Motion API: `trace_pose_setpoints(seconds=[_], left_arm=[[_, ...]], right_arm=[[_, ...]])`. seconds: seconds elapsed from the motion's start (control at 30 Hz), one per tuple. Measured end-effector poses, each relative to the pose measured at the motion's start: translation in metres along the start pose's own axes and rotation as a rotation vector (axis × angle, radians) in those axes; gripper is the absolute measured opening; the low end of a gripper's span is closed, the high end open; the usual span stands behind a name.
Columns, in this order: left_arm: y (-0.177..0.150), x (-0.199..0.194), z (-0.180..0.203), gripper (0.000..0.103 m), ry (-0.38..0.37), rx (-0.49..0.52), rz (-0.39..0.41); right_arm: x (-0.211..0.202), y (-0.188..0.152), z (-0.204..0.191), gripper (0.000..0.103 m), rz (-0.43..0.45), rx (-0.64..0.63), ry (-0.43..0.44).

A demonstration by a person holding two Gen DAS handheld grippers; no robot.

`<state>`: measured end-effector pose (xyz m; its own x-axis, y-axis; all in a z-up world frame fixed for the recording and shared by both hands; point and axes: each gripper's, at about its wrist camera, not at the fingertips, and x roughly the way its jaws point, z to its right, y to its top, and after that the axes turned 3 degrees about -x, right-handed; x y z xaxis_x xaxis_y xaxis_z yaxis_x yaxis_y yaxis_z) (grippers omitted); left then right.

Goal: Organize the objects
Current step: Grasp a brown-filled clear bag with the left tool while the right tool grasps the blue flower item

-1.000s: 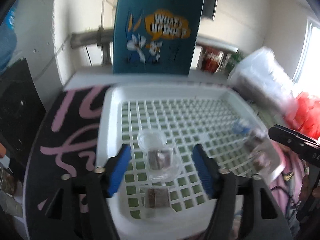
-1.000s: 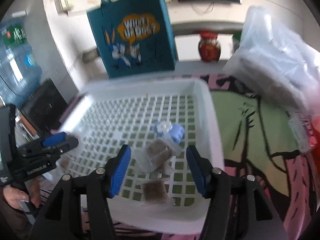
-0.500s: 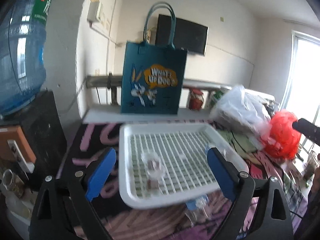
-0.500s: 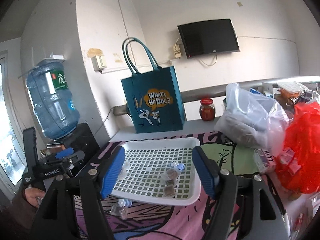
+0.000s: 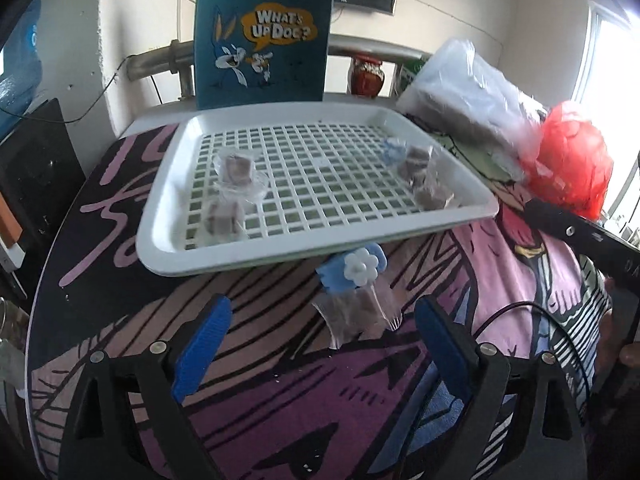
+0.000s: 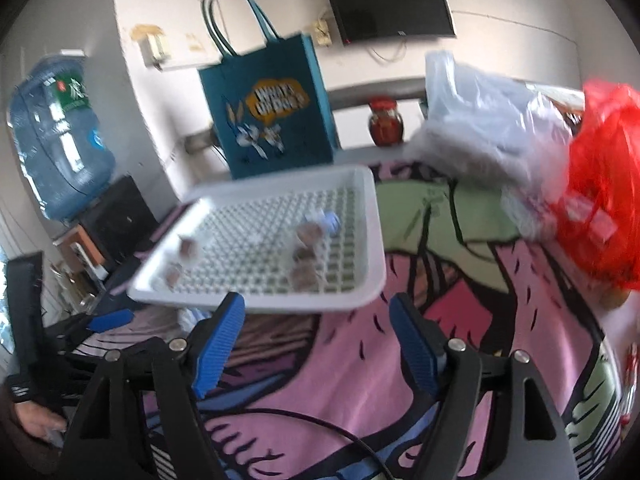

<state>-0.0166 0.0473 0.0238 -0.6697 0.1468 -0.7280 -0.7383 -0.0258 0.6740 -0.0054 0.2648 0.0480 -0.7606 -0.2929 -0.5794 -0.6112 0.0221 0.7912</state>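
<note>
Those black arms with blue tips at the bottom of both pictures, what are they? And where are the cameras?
They are two hand-held grabbers; a person holds one in each hand. A camera on each looks forward along its two fingers.

The left grabber has opened wide. Between its fingers, untouched, a small clear packet with a blue flower clip lies on the pink cartoon cloth.

The right grabber has just been opening and holds nothing.

Behind sits a white grid tray with more small packets, then a blue cartoon tote bag.

Left wrist: faces down-forward, near white tray point(image 5: 168, 184)
Right wrist: faces forward, farther back
Shared: tray, blue tote bag point(image 6: 272, 112)
</note>
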Motion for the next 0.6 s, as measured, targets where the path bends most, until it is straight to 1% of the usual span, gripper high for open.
trace_pose_setpoints(seconds=[0.17,0.33,0.5,0.6], left_arm=[[-0.002,0.008,0.009,0.093,0.006,0.01,-0.02],[0.0,0.016,0.018,0.093,0.013,0.023,-0.029],[-0.001,0.02,0.023,0.093,0.012,0.036,-0.037],[-0.003,0.019,0.024,0.09,0.011,0.048,-0.035]], right_arm=[[0.015,-0.012,-0.004,0.075,-0.034,-0.034,-0.029],[0.015,-0.013,-0.01,0.075,-0.028,-0.071,-0.048],[0.016,-0.013,-0.01,0.075,-0.033,-0.071,-0.052],[0.016,-0.012,-0.012,0.075,-0.037,-0.072,-0.048]])
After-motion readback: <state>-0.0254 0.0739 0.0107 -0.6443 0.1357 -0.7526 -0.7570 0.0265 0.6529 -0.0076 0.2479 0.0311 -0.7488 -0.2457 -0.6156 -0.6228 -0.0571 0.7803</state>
